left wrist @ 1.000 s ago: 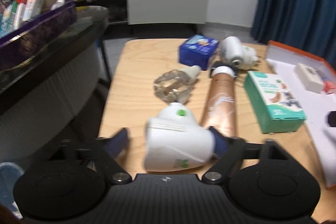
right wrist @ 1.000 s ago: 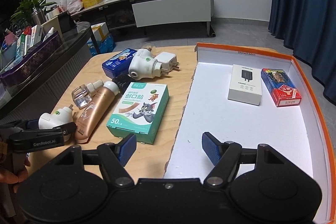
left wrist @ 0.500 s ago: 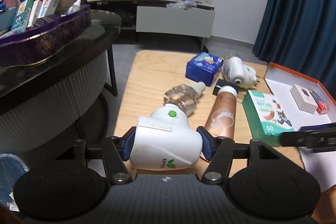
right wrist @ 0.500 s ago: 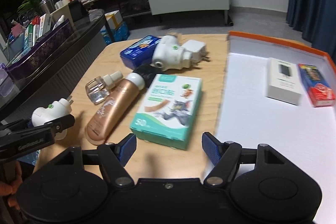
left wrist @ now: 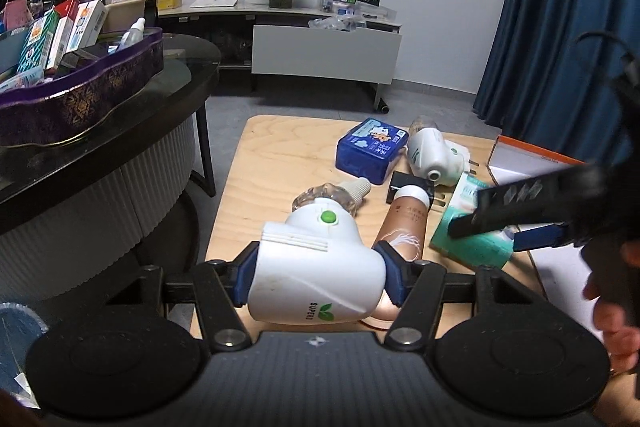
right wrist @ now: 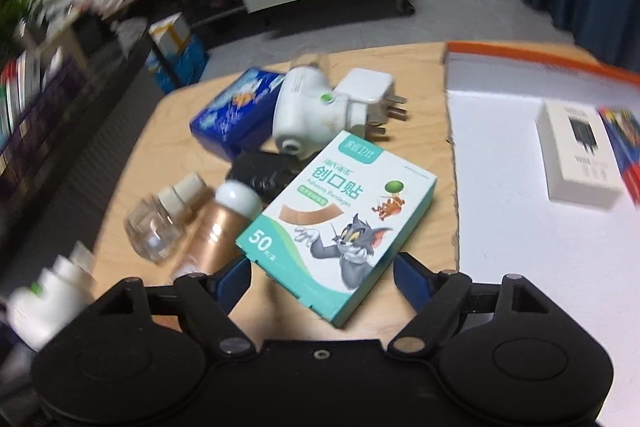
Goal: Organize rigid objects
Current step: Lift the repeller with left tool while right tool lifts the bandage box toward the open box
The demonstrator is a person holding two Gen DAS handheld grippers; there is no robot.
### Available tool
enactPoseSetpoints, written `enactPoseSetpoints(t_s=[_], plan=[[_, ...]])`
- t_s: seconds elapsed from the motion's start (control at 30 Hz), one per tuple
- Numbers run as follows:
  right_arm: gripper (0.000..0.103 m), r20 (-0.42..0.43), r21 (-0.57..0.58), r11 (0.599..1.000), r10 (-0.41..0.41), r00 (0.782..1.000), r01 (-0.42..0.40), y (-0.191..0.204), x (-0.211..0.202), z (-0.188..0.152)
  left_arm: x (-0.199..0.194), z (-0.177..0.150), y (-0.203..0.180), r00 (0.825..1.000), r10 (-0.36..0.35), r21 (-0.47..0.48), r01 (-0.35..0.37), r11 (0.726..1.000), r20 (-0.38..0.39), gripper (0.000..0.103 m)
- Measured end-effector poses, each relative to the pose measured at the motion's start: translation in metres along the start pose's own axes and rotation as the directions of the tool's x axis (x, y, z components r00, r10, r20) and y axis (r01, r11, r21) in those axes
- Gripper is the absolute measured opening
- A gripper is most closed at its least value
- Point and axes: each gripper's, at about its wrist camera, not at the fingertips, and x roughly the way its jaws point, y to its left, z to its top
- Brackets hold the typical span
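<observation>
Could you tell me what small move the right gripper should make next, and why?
Probably ease the right gripper down around the bandage box. Its jaws are opening, and the box's near corner lies between them, untouched. The left gripper already holds a white plug-in device.

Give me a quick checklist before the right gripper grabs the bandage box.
1. Right gripper jaws wide enough for the bandage box: ok, opening, pads outside both long edges.
2. Pads touching box: not yet, gaps both sides.
3. Box free of neighbours: not ok, the bronze tube lies against its left edge.
4. Left gripper secure on the white plug-in: ok, pads press both sides.
5. Room in the orange tray: ok, bare white floor nearby.
</observation>
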Motion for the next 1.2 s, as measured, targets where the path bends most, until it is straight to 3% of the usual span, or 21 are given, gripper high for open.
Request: enactPoseSetpoints(t_s=[0.13, 0.3, 0.43, 0.57, 0.7, 0.83, 1.03, 1.2], plan=[[0.099, -0.007, 0.139, 0.99, -0.036, 0.999, 0.037, -0.008, 0.002, 0.02, 0.003, 0.001, -0.001, 1.0, -0.012, -0.007, 0.012, 1.0, -0.001, 0.062], [0.101, -0.076, 0.166, 0.98, -0.102, 0.992, 0.113, -0.005, 0.033, 0.035, 0.003, 0.003, -0.001, 1.0, -0.005, -0.008, 0.005, 1.0, 0.002, 0.062], [0.103, -0.051, 0.032, 0.979, -0.201, 0.978, 0.202, 0.015, 0.045, 0.032, 0.004, 0.004, -0.003, 1.0, 0.007, -0.008, -0.007, 1.0, -0.002, 0.062], [0.085, -0.008, -0.073, 0.976, -0.207, 0.978, 0.206, 0.017, 0.036, 0.019, 0.003, 0.006, -0.007, 1.0, 0.011, -0.005, -0.011, 1.0, -0.002, 0.062], [0.084, 0.058, -0.082, 0.988, -0.13, 0.99, 0.134, -0.001, 0.002, 0.012, 0.0, 0.01, -0.013, 1.0, -0.003, -0.01, 0.003, 1.0, 0.005, 0.062], [0.084, 0.152, -0.12, 0.982, -0.124, 0.981, 0.143, -0.022, -0.044, 0.007, -0.002, 0.016, -0.032, 0.999, -0.038, 0.004, 0.038, 0.999, 0.006, 0.062], [0.084, 0.257, -0.099, 0.967, -0.203, 0.945, 0.235, -0.075, -0.107, 0.013, -0.002, 0.036, -0.087, 0.989, -0.147, 0.078, 0.145, 0.986, 0.012, 0.062], [0.084, 0.289, -0.044, 0.954, -0.272, 0.918, 0.297, -0.121, -0.147, 0.017, 0.009, 0.058, -0.145, 0.968, -0.251, 0.131, 0.248, 0.96, 0.001, 0.062]])
